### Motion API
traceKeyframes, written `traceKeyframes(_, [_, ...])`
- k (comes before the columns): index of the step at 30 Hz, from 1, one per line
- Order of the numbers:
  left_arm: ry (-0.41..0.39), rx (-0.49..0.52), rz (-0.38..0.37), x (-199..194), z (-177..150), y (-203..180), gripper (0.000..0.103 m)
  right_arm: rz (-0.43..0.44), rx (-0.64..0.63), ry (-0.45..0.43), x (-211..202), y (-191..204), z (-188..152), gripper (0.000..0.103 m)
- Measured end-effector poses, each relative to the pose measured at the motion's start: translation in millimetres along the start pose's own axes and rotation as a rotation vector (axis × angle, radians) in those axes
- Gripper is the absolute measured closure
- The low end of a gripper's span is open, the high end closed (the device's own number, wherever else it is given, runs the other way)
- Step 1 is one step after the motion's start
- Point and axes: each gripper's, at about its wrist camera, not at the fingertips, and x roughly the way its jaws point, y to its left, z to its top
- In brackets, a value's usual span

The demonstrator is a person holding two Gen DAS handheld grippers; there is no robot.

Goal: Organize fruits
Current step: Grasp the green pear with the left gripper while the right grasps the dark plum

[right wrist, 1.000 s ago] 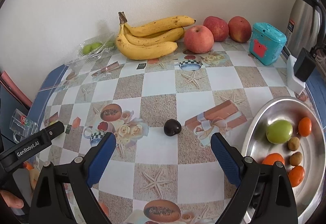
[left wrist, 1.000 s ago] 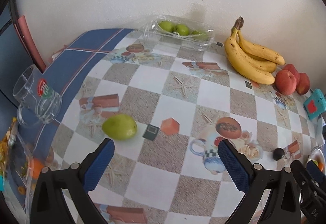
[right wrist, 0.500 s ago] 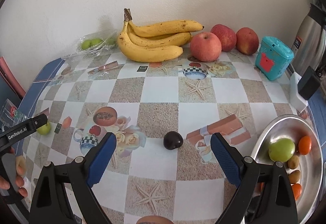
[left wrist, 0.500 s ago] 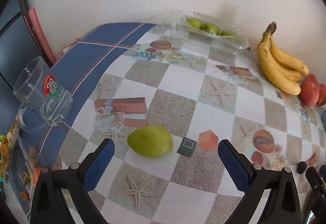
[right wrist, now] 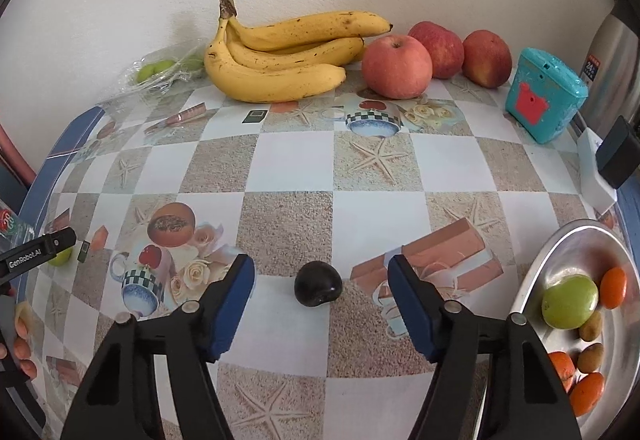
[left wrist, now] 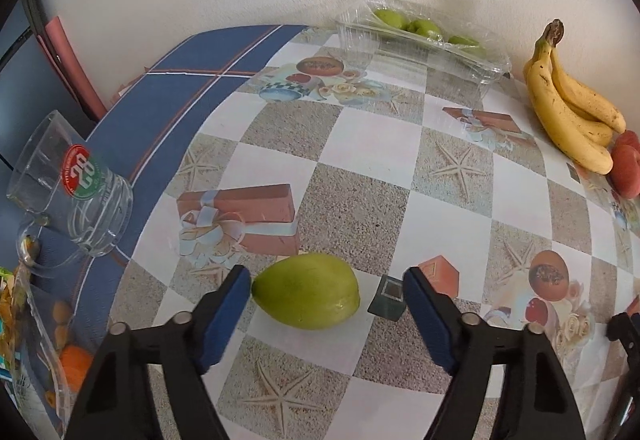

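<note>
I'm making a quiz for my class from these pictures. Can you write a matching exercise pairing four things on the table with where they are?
Things:
1. green fruit
2. dark plum
3. bananas
4. oranges

Places:
A. in the metal bowl
B. between the left gripper's fingers
C. by the wall, beside the apples
D. between the right gripper's fingers

Pairs: 1-B, 2-D, 3-C, 4-A

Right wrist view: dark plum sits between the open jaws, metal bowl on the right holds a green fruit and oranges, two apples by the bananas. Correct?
Not quite: three apples sit by the bananas, as the right wrist view shows. The rest stands: the dark plum lies between the right gripper fingers, untouched, and the metal bowl holds a green fruit and oranges.
</note>
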Motion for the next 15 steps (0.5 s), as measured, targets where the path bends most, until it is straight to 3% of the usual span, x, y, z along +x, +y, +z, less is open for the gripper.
traceKeyframes(2, [0.001, 0.003, 0.013, 0, 0, 0, 0.028, 0.005, 0.001, 0.006, 3, 0, 0, 0.050])
traceKeyframes(7, [0.005, -0.009, 0.048, 2, 1, 6, 0.045, 0.019, 0.013, 0.013, 8, -3, -1, 0.061])
traceKeyframes(15, [0.007, -0.051, 0.020, 1, 1, 14, 0.045, 0.042, 0.020, 0.024, 14, -4, -3, 0.076])
